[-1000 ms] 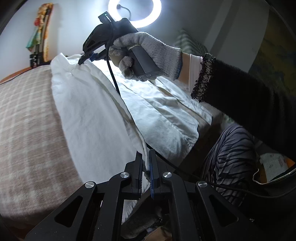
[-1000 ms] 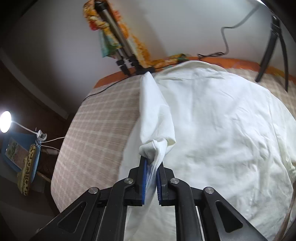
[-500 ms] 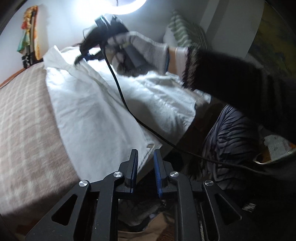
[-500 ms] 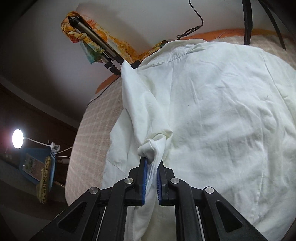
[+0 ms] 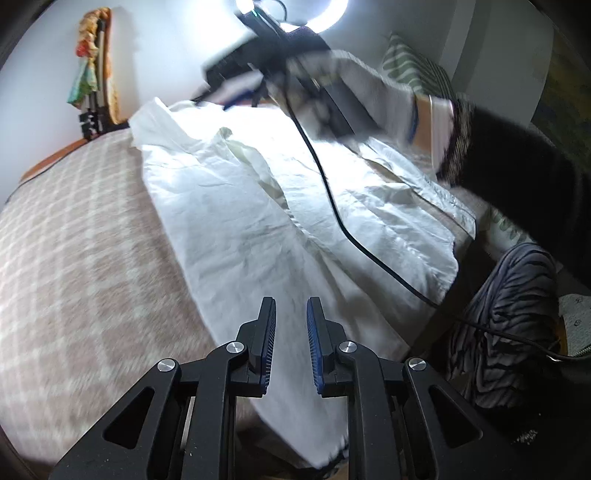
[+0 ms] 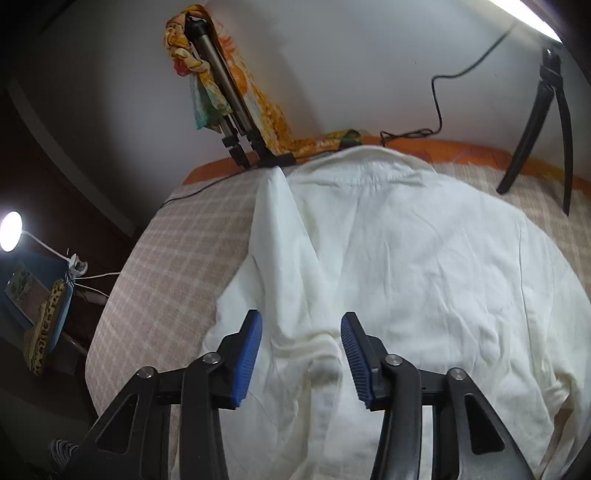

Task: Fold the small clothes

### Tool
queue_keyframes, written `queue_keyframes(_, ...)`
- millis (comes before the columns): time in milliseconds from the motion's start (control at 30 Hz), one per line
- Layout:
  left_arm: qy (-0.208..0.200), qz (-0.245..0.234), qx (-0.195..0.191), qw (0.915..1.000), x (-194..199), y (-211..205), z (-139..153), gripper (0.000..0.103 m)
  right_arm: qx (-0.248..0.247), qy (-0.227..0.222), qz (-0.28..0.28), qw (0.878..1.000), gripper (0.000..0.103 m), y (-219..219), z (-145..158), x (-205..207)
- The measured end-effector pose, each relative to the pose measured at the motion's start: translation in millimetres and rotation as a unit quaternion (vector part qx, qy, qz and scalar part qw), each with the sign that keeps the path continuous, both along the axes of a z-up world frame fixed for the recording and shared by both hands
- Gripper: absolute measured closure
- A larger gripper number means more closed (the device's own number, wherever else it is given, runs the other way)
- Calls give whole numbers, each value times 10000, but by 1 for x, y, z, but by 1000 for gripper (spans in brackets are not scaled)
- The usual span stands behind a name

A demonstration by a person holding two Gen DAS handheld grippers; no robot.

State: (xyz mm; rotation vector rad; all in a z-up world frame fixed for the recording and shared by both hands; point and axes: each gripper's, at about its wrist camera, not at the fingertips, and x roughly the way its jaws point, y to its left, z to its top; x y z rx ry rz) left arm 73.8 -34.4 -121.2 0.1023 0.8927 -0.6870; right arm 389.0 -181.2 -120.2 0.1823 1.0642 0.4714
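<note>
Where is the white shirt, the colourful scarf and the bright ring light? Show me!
white shirt [image 6: 406, 258], right wrist view, on the flat back panel below the collar.
colourful scarf [image 6: 258, 99], right wrist view, on the orange stretch hanging beside the tripod.
ring light [image 5: 332, 11], left wrist view, on its glowing rim.

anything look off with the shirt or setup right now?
One thing: a black cable from the right gripper trails across the white shirt, so it could snag the next fold. The folded-in sleeve lies rumpled. Both grippers' jaws, including the left gripper, hold nothing; the right's are opening.
</note>
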Motion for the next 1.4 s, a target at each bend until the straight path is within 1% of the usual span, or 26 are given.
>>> queue_keyframes(67, 76, -55, 43, 9999, 7, -5, -7, 88, -3, -94, 99, 9999, 50, 7, 7, 14)
queue_keyframes(133, 185, -130, 58, 9997, 13, -7, -15, 88, -115, -145, 189, 9996, 50, 19, 7, 32)
queue_keyframes(267, 464, -192, 102, 9987, 19, -6, -33, 88, -296, -84, 387, 9988, 51, 39, -9, 70)
queue_keyframes(333, 426, -237, 28, 9988, 18, -3, -35, 88, -408, -49, 488, 9980, 65, 50, -21, 87)
queue_keyframes(367, 402, -269, 18, 9988, 18, -2, -35, 88, -453, -40, 574, 9973, 81, 55, -28, 95)
queue_keyframes(400, 398, -284, 3, 9988, 17, -2, -36, 88, -565, -45, 657, 9962, 92, 59, -34, 101)
queue_keyframes(433, 426, -271, -42, 9987, 18, -1, -36, 88, -719, -86, 712, 9948, 97, 63, -40, 106)
queue_keyframes(467, 469, -239, -120, 9985, 18, 0, -37, 88, -920, -138, 744, 9929, 99, 65, -46, 112)
queue_keyframes(567, 542, -232, -194, 9981, 19, 2, -37, 88, -1304, -103, 607, 9895, 99, 66, -69, 134)
queue_keyframes(633, 569, -247, -210, 9979, 20, 4, -37, 88, -1254, -69, 589, 9903, 99, 63, -78, 143)
queue_keyframes(667, 570, -247, -220, 9978, 20, 5, -37, 88, -1255, -148, 580, 9903, 98, 63, -78, 144)
queue_keyframes(733, 534, -241, -217, 9980, 19, 5, -37, 87, -1388, -245, 574, 9884, 82, 63, -78, 146)
queue_keyframes(767, 487, -249, -179, 9983, 17, 4, -36, 87, -1530, -266, 469, 9868, 68, 63, -77, 147)
queue_keyframes(800, 453, -266, -143, 9985, 16, 3, -36, 86, -1556, -270, 343, 9869, 68, 59, -74, 147)
queue_keyframes(867, 399, -310, -87, 9987, 13, 1, -35, 81, -1391, -295, 151, 9897, 69, 47, -64, 144)
queue_keyframes(933, 367, -332, -52, 9988, 9, -1, -34, 79, -1194, -362, -33, 9922, 68, 32, -49, 135)
queue_keyframes(1000, 368, -311, -65, 9988, 8, -1, -34, 79, -943, -423, -149, 9945, 67, 15, -31, 122)
queue_keyframes(1133, 258, -200, -118, 9994, 4, -1, -29, 79, -708, -575, -376, 9951, 66, -24, 5, 87)
queue_keyframes(1233, -54, -168, -220, 9996, 0, -1, -16, 79, -567, -635, -551, 9948, 62, -54, 27, 60)
queue_keyframes(1300, -241, -133, -296, 9992, -1, -2, -8, 78, -521, -704, -719, 9936, 54, -78, 40, 37)
queue_keyframes(1400, -340, -125, -448, 9983, 1, -5, 4, 76, -551, -767, -951, 9910, 54, -117, 55, 6)
